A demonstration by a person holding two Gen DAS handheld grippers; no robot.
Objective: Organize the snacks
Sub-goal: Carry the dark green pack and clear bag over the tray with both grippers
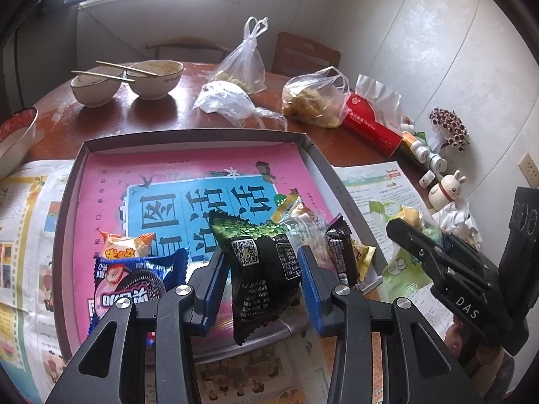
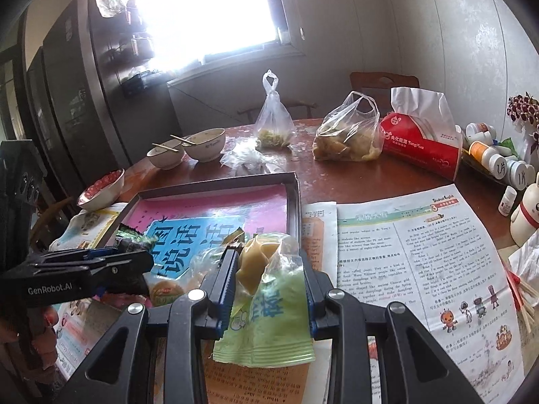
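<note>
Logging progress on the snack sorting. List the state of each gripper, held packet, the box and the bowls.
left gripper: shut on black-green packet
right gripper: shut on light green packet
box: open, several snacks inside
Oreo packet: lying in box
two bowls: used, chopsticks across rims

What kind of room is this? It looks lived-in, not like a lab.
Most likely a home dining room or kitchen corner. Used bowls with chopsticks sit on a round wooden table, a wooden chair stands behind it, and tied bags of food and a red tissue pack lie about.
</note>
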